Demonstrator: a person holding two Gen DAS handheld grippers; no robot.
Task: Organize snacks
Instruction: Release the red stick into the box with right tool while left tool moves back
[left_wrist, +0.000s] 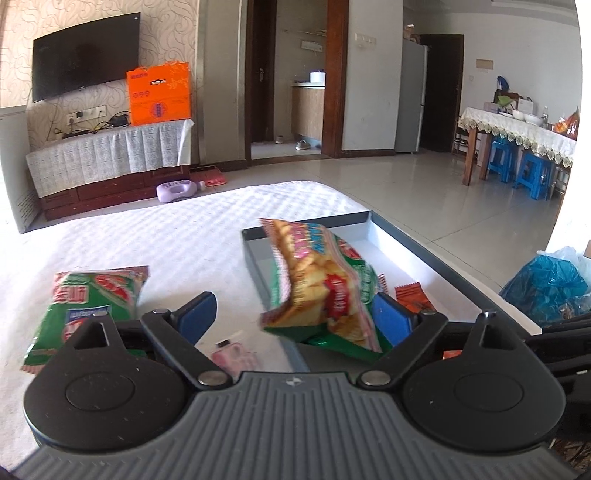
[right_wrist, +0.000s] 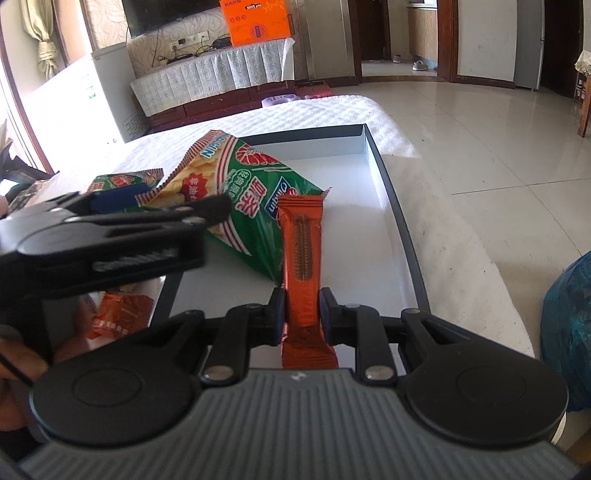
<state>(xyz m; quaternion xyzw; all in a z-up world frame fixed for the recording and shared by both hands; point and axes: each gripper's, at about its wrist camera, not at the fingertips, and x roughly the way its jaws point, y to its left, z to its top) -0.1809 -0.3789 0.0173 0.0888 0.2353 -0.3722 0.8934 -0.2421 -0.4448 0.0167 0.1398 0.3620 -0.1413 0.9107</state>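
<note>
The big green cracker bag (left_wrist: 321, 284) carries Chinese characters and a Latin word that reads upside down in the right wrist view, too distorted to spell out; the cracker picture on its front is plain. It lies tilted over the near left wall of the shallow white tray (right_wrist: 373, 147) with dark rim, which sits on the white quilted worktop (left_wrist: 166, 236). The left gripper (left_wrist: 295, 317) has its jaws spread wide, the bag between the blue pads but neither pad pressing it. The right gripper (right_wrist: 302, 314) is clamped on an orange snack bar (right_wrist: 301, 243), held lengthwise over the tray; its wrapper print is a dark ridged strip, no legible text. A second green bag (left_wrist: 85, 299) lies left on the worktop, its red-and-white label blurred. A small pink packet (left_wrist: 232, 356) is half hidden behind the left gripper's linkage. An orange wrapper (left_wrist: 412, 295) in the tray is cut off by the gripper
</note>
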